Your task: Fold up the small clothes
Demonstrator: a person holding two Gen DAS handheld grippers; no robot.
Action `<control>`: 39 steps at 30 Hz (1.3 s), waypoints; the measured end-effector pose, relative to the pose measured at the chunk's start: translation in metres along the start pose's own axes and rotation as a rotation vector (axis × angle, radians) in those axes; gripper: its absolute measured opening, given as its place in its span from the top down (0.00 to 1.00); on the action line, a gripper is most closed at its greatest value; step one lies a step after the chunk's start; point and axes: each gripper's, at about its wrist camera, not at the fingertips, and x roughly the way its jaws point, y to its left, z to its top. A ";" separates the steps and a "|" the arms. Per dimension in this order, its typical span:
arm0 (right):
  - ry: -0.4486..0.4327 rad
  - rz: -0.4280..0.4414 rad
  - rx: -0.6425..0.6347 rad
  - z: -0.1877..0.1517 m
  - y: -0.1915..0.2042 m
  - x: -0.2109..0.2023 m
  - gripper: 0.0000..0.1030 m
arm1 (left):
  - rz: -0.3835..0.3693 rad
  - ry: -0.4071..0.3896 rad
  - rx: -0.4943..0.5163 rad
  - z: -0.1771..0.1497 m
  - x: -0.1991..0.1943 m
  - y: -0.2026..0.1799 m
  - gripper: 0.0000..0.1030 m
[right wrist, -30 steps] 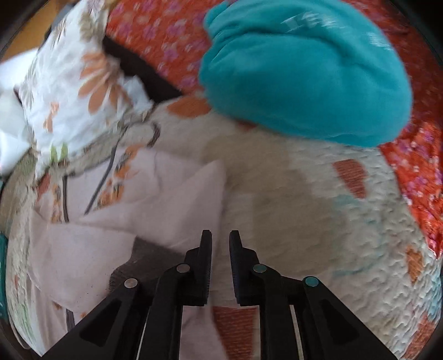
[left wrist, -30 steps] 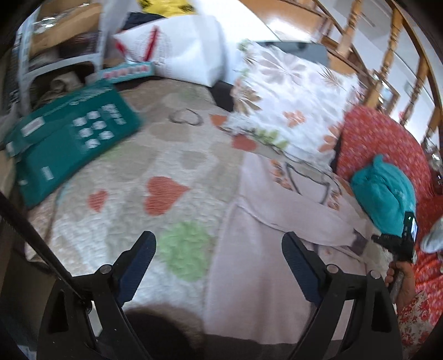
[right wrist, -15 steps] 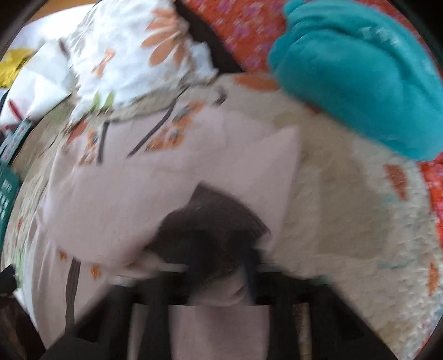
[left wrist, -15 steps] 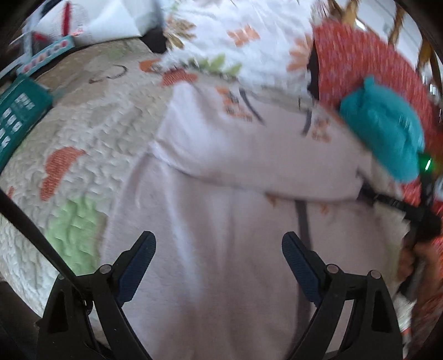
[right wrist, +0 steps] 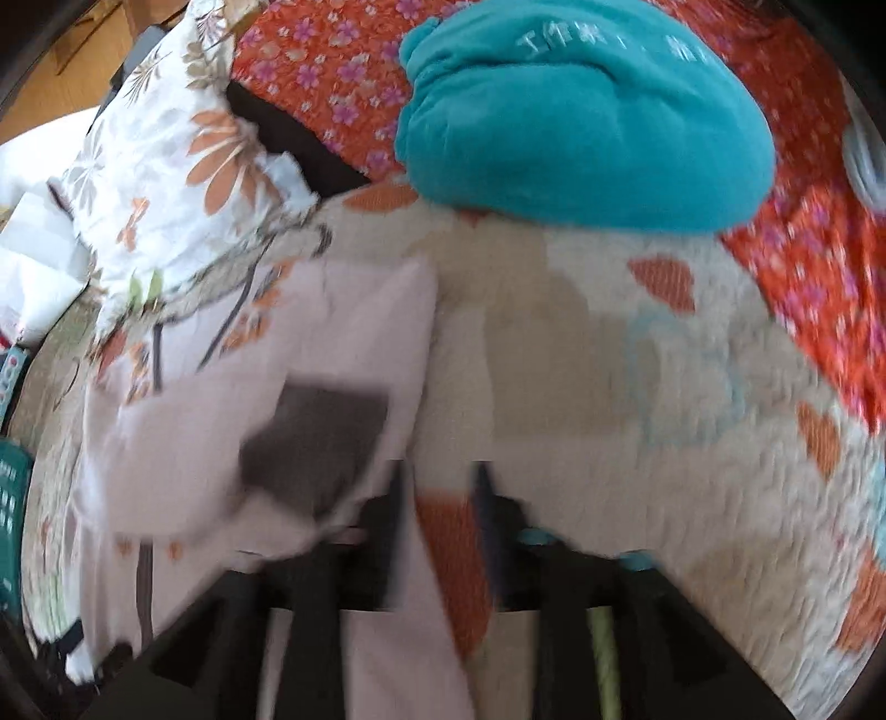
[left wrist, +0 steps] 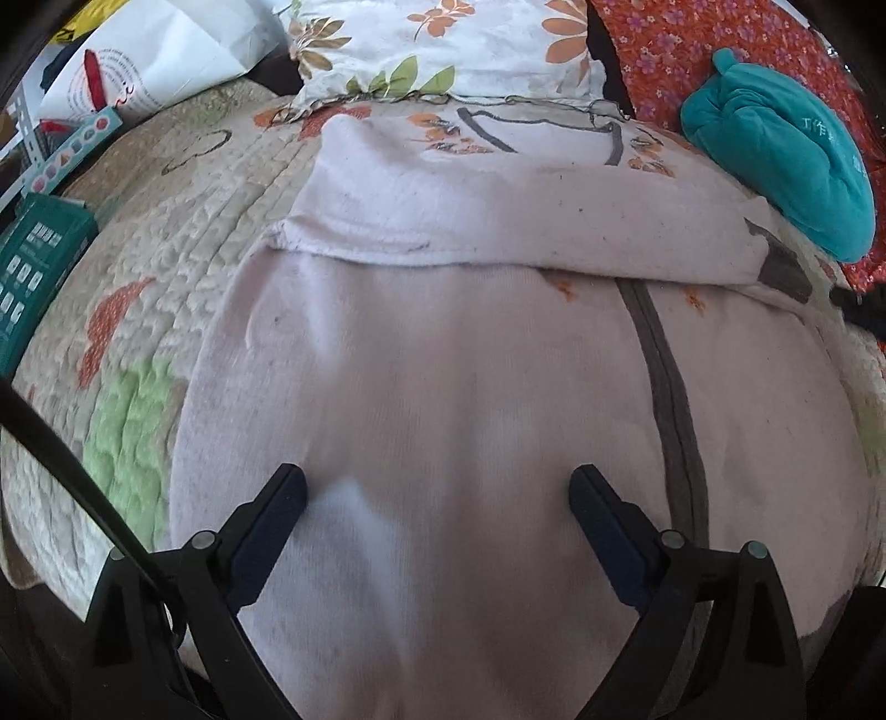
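A pale pink garment (left wrist: 470,387) with a grey stripe and orange print lies spread on the quilted bed cover (left wrist: 183,221). One sleeve with a grey cuff (left wrist: 781,271) is folded across its chest. My left gripper (left wrist: 437,498) is wide open just above the garment's lower body. In the blurred right wrist view, the garment (right wrist: 310,360) and its grey cuff (right wrist: 315,437) lie to the left of my right gripper (right wrist: 437,498). The right gripper's jaws stand a small gap apart, with nothing between them, over the quilt (right wrist: 609,387).
A teal bundle (left wrist: 781,149) rests on red floral fabric (left wrist: 664,61) at the far right. A white floral pillow (left wrist: 443,44) lies behind the garment. A green box (left wrist: 27,277) and a white bag (left wrist: 149,72) sit at the left.
My left gripper moved right and lower over the garment's body. My right gripper laid the sleeve cuff across the garment, let go of it and drew back to the right.
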 end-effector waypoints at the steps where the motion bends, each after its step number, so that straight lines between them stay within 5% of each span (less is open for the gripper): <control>1: -0.001 -0.014 -0.004 -0.010 0.001 -0.004 0.41 | -0.001 0.005 -0.005 -0.002 -0.003 0.000 0.08; 4: -0.040 -0.080 -0.012 -0.042 0.002 -0.015 0.31 | -0.008 0.003 -0.013 -0.012 -0.016 0.000 0.08; 12: -0.017 -0.003 0.048 -0.112 -0.011 -0.034 0.35 | 0.013 -0.036 -0.018 -0.036 -0.051 0.015 0.21; 19: 0.007 0.092 0.122 -0.123 -0.027 -0.047 0.36 | -0.012 -0.026 -0.219 -0.048 -0.051 0.079 0.21; 24: 0.060 0.235 0.199 -0.129 -0.042 -0.047 0.35 | -0.157 0.012 -0.353 -0.063 -0.037 0.118 0.22; 28: 0.131 0.394 0.248 -0.136 -0.045 -0.045 0.35 | -0.255 0.026 -0.388 -0.078 -0.028 0.127 0.41; 31: 0.200 0.553 0.328 -0.148 -0.048 -0.038 0.35 | -0.309 0.028 -0.381 -0.082 -0.030 0.128 0.69; 39: 0.267 0.699 0.433 -0.173 -0.046 -0.033 0.35 | -0.483 0.064 -0.481 -0.100 -0.026 0.138 0.74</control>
